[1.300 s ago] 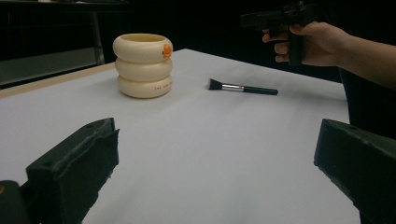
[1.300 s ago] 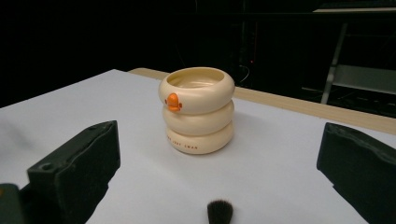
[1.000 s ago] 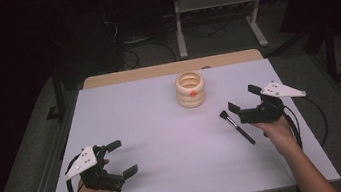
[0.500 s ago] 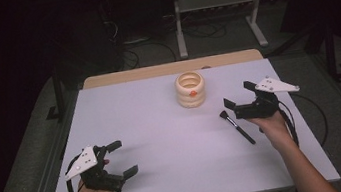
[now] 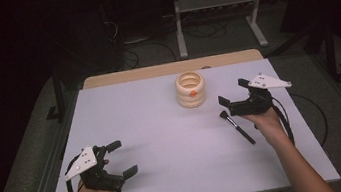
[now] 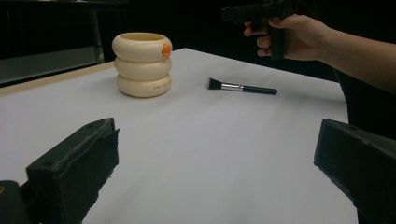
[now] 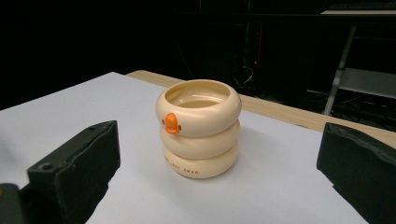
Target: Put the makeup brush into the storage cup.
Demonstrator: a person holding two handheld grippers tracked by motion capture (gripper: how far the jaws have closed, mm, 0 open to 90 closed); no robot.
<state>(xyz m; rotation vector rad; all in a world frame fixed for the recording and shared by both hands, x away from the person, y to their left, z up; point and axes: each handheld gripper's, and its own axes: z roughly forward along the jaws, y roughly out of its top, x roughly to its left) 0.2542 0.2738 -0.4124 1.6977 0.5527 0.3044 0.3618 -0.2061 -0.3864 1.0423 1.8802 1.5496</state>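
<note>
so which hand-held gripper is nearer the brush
The right hand-held gripper: it hovers just above the makeup brush, close to its bristle end. The left hand-held gripper sits far off at the table's near left corner, jaws open.

Your right hand-held gripper [image 5: 236, 99] hovers open above the brush [image 5: 237, 127], near the counter's [image 5: 163, 127] right edge, beside the ringed cup [image 5: 191, 89]

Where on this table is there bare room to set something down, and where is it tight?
The widest bare patch lies between the left gripper, the cream ringed holder and the makeup brush. The far left of the table is bare too. It is crowded around the right gripper, above the brush.
</note>
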